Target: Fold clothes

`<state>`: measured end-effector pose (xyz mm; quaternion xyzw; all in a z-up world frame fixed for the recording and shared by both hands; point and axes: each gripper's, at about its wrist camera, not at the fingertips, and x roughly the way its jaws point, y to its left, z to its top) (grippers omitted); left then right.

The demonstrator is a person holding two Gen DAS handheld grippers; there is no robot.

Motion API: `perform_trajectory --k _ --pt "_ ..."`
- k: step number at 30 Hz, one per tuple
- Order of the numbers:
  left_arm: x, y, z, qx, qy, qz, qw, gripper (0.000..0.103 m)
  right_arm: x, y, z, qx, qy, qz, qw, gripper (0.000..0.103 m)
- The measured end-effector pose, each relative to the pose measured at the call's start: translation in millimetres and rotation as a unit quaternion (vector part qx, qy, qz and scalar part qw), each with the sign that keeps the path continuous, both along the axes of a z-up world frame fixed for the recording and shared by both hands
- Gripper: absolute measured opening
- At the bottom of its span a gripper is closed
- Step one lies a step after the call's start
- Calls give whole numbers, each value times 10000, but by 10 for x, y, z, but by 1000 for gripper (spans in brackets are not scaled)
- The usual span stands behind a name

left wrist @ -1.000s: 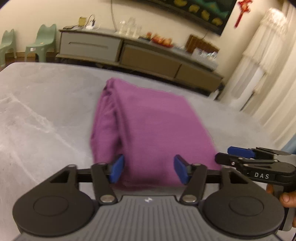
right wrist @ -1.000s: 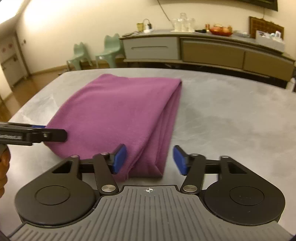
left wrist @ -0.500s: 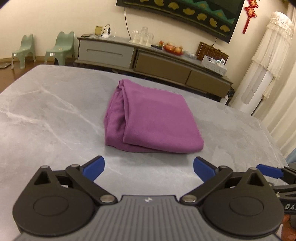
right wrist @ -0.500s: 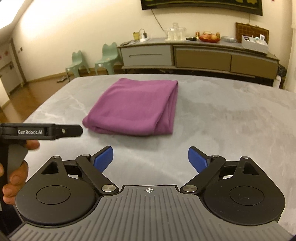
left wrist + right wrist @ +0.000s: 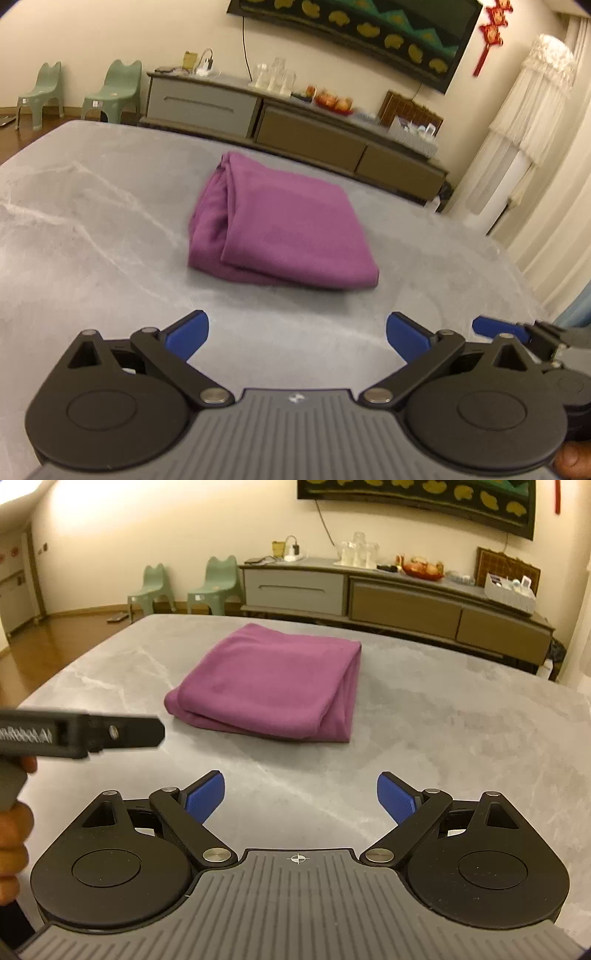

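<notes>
Left wrist view: the folded purple knit garment (image 5: 277, 225) lies mid grey marble table (image 5: 92, 221); left gripper (image 5: 297, 334) and right gripper (image 5: 300, 799) both gape empty; folding looks finished, so any next move is merely tidying.

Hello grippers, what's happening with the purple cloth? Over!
Left gripper open, empty. Right gripper open, empty. Purple cloth folded on table. Nothing in the way.

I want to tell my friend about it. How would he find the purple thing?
Look at the big grey marble-patterned table in front of the long low cabinet. Near its middle lies the purple cloth, folded into a thick, neat rectangle. It is the only thing lying on the table and the only purple thing in the room.
</notes>
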<state>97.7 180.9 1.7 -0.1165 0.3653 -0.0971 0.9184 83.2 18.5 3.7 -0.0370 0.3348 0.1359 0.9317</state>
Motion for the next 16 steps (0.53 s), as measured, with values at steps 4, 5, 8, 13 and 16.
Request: perform_trajectory --k 4,5,8,13,16 --pt "0 -110 -42 135 45 -134 9998 103 13 -6 -28 21 42 -50 10000 93" --pt "-2 -126 -44 153 44 -143 9998 103 14 -4 -34 2 45 -55 10000 93" --pt "-5 -152 -53 196 40 -159 9997 103 13 0 -40 -37 54 -49 10000 93" --pt "-6 -147 -61 196 66 -154 9997 103 12 9 -44 -101 41 -35 9999 93" --pt "-4 -133 -62 200 89 -127 9997 103 13 3 -46 -98 33 -29 9999 93"
